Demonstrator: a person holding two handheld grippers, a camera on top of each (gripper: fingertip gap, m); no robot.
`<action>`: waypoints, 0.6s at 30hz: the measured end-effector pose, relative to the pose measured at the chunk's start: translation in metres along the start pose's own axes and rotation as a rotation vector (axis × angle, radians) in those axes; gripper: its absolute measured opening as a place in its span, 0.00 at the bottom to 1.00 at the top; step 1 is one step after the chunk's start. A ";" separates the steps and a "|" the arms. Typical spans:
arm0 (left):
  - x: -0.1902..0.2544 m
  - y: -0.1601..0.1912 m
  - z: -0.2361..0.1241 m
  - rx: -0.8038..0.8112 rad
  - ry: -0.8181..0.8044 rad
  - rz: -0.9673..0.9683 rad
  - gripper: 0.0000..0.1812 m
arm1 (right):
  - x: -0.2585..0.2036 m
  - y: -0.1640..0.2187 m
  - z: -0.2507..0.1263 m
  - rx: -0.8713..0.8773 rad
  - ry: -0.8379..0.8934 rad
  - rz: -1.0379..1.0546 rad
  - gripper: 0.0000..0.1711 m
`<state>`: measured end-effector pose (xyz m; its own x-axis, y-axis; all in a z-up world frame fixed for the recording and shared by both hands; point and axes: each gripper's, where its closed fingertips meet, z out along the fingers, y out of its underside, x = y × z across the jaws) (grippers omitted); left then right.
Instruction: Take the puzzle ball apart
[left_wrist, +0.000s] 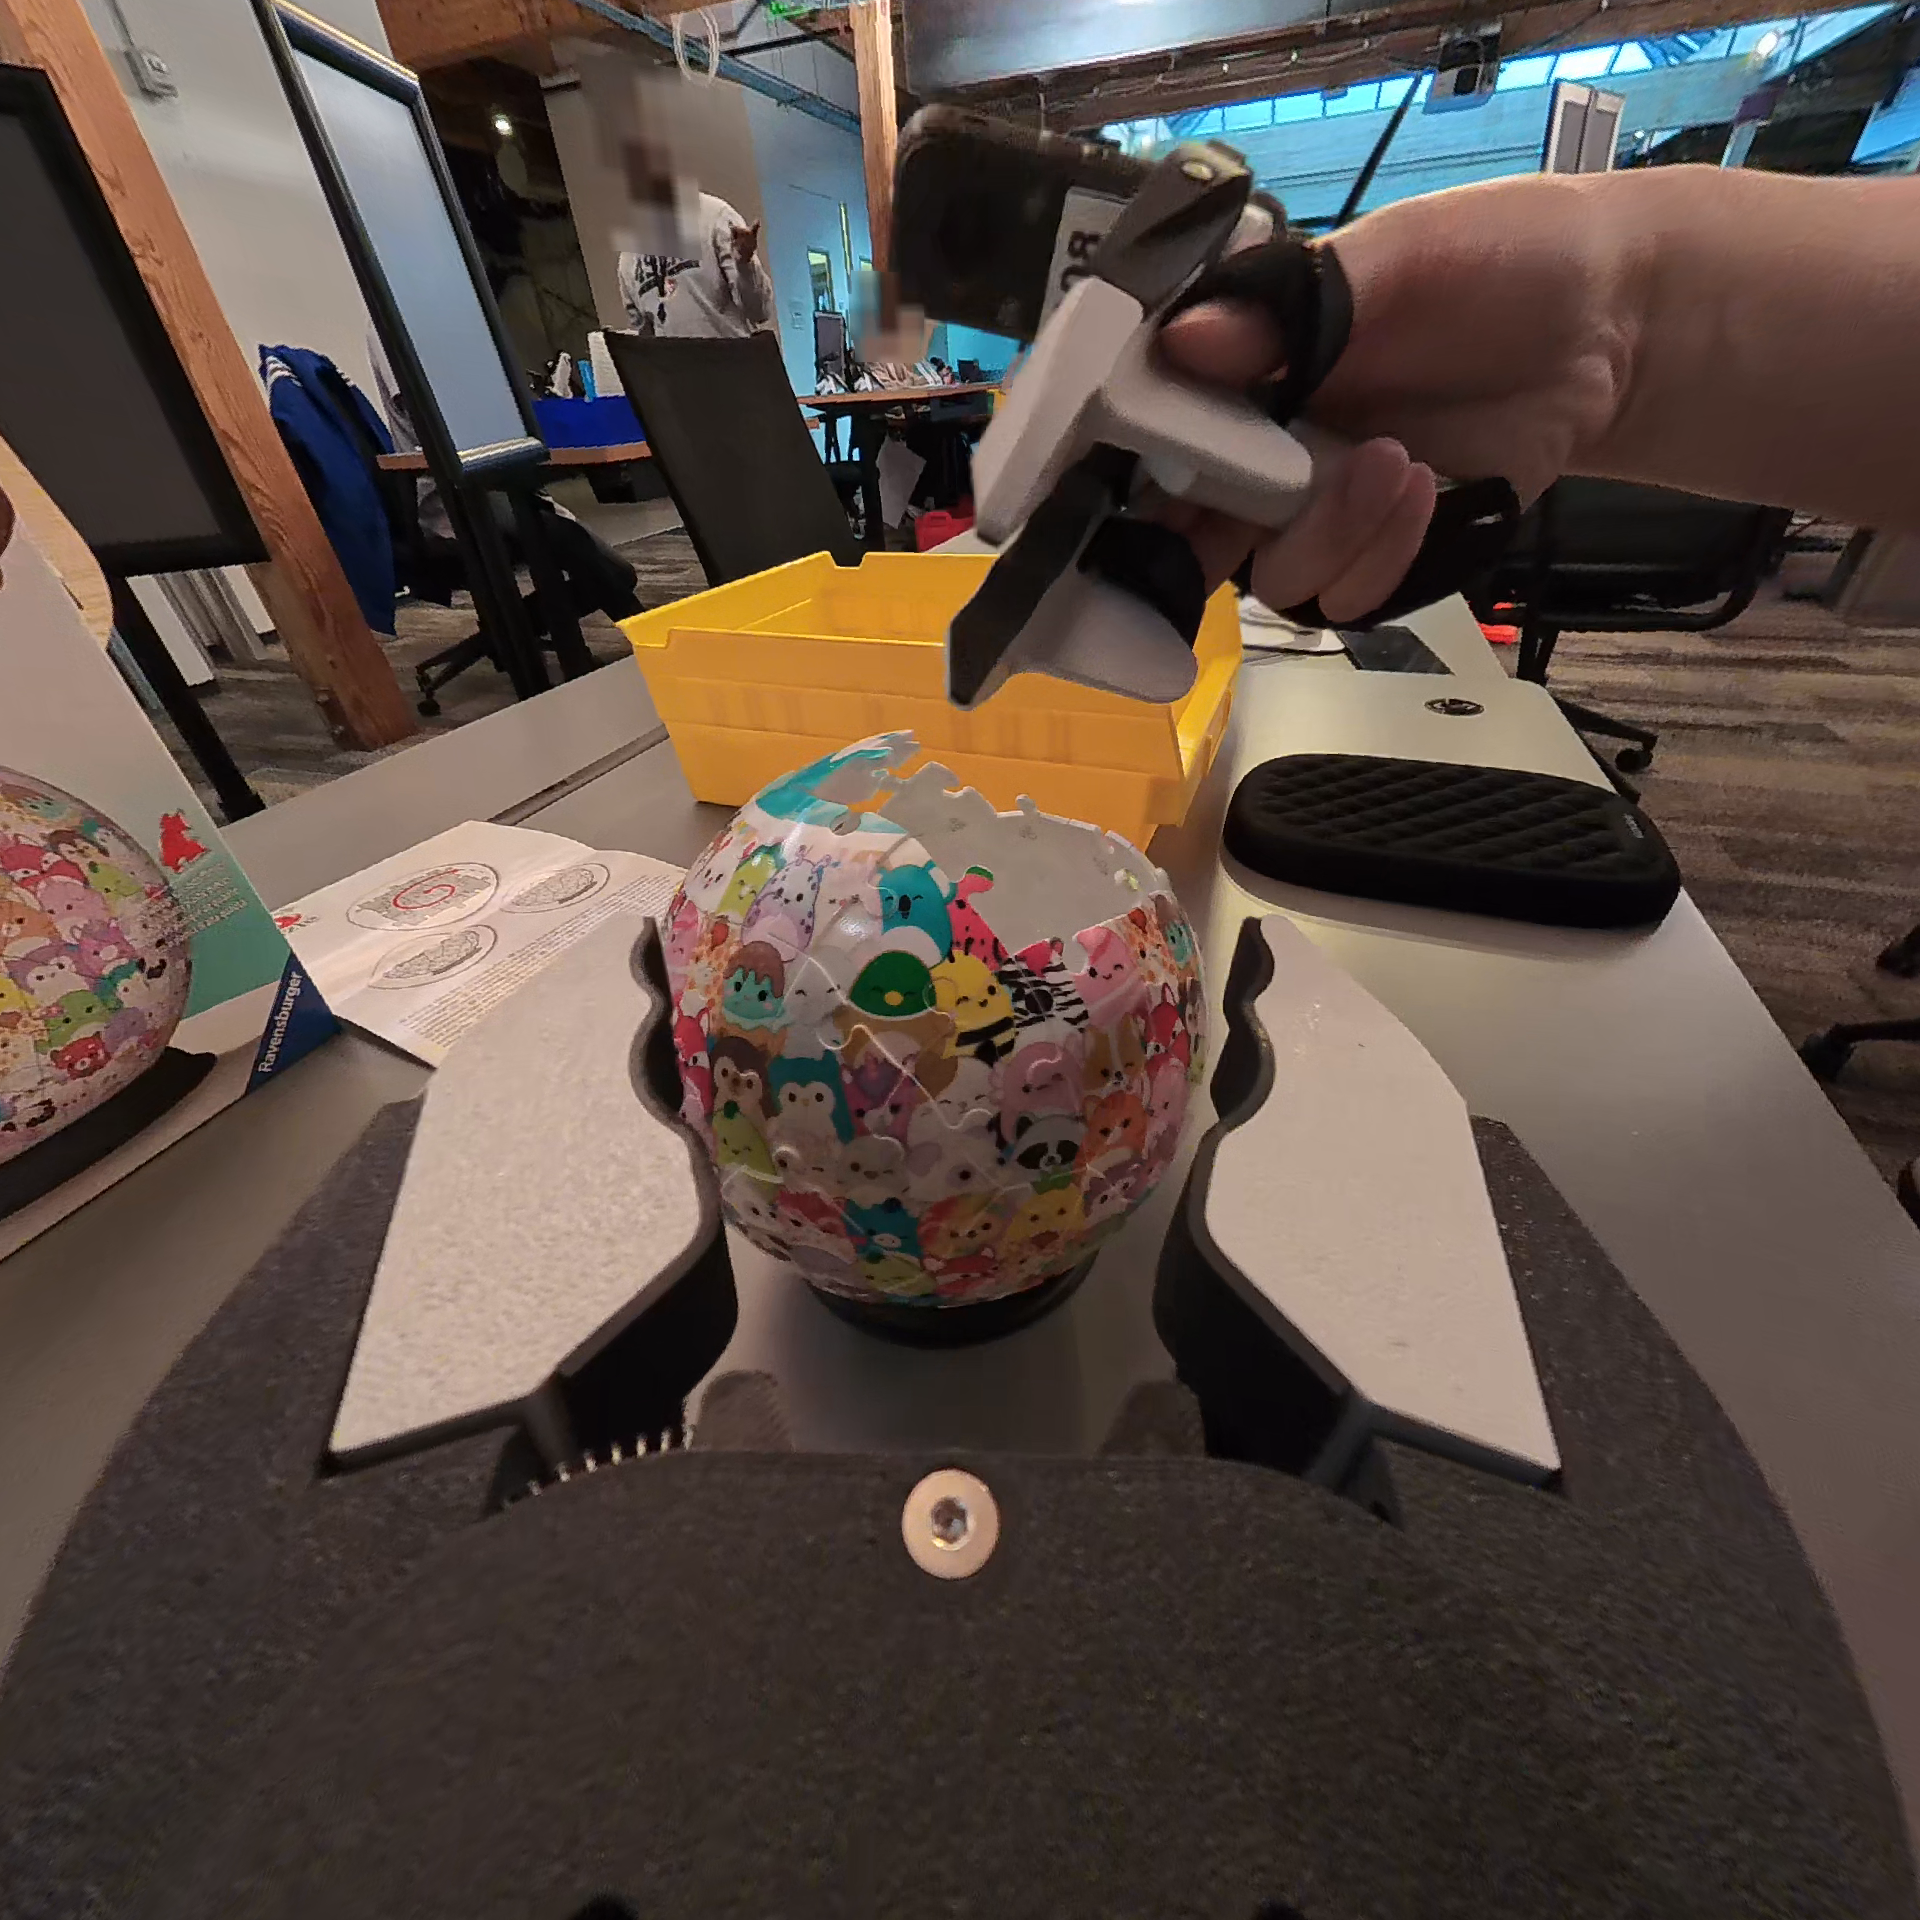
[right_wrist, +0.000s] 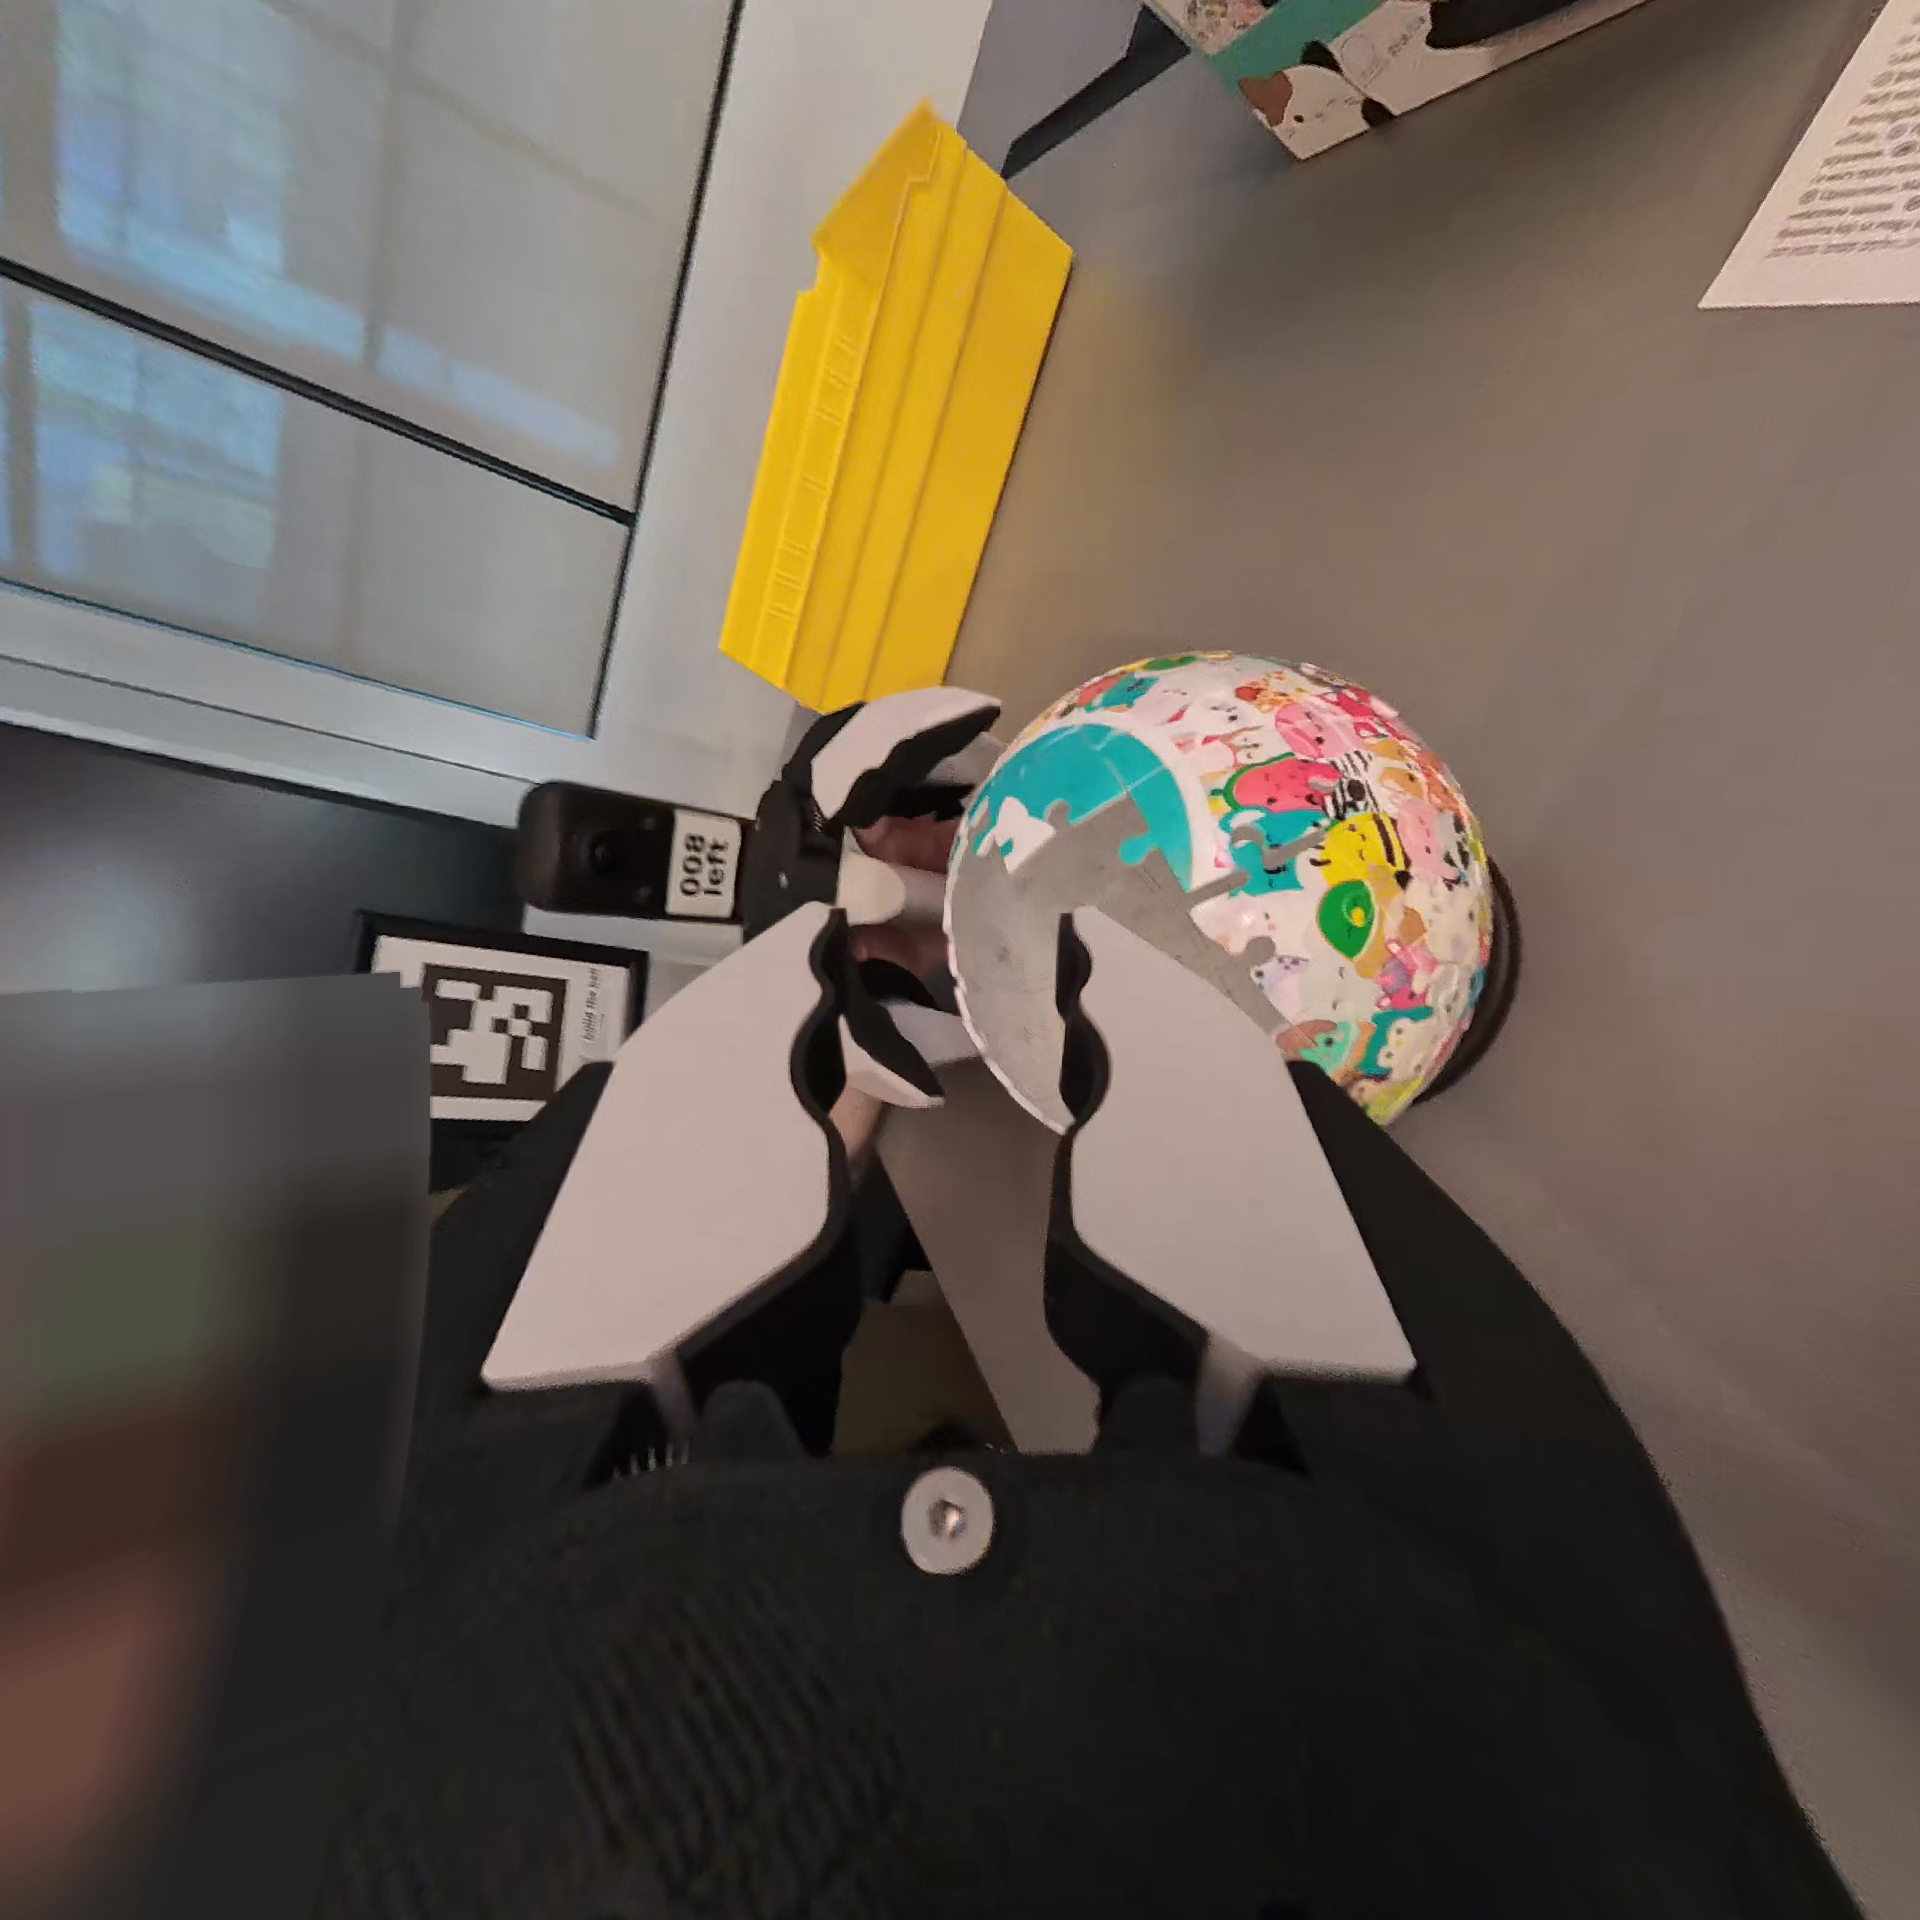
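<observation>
with its top already broken open, the puzzle ball (left_wrist: 935, 1049) sits on a dark stand (left_wrist: 956, 1314) on the grey table (left_wrist: 1558, 1039), between two spread grippers

the ball lies straight ahead of the left gripper (left_wrist: 940, 1049), whose fingers flank it on both sides, near but seemingly not touching, released and holding nothing; the right gripper (right_wrist: 951, 1023) hangs above and behind the ball, tilted down toward the jagged rim of the hole, its fingers parted and empty, one tip seeming to reach over the grey inner wall; the left is the nearer to gripping, so i judge it will steady the ball while the right plucks a rim piece; behind the ball a yellow bin (left_wrist: 935, 665) stands just beside it, its inside not visible from here; a puzzle box (left_wrist: 125, 987) and an instruction sheet (left_wrist: 468, 925) lie to the left
</observation>
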<state>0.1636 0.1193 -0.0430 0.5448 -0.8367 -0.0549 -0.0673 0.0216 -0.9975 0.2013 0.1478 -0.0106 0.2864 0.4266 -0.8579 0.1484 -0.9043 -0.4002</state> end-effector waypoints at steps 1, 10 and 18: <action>0.000 0.000 0.001 0.000 0.000 0.004 0.56 | 0.000 -0.002 0.002 0.009 -0.015 0.028 0.22; 0.004 0.002 0.006 0.005 -0.006 0.054 0.54 | 0.012 -0.001 0.022 -0.014 0.007 0.148 0.16; 0.011 0.002 0.007 0.002 -0.003 0.078 0.53 | 0.017 -0.008 0.029 0.037 0.035 0.230 0.09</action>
<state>0.1756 0.1137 -0.0463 0.5401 -0.8311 -0.1326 -0.1078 0.0879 -0.9903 0.1779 0.1617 -0.0312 0.3412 0.2088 -0.9165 0.0405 -0.9774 -0.2076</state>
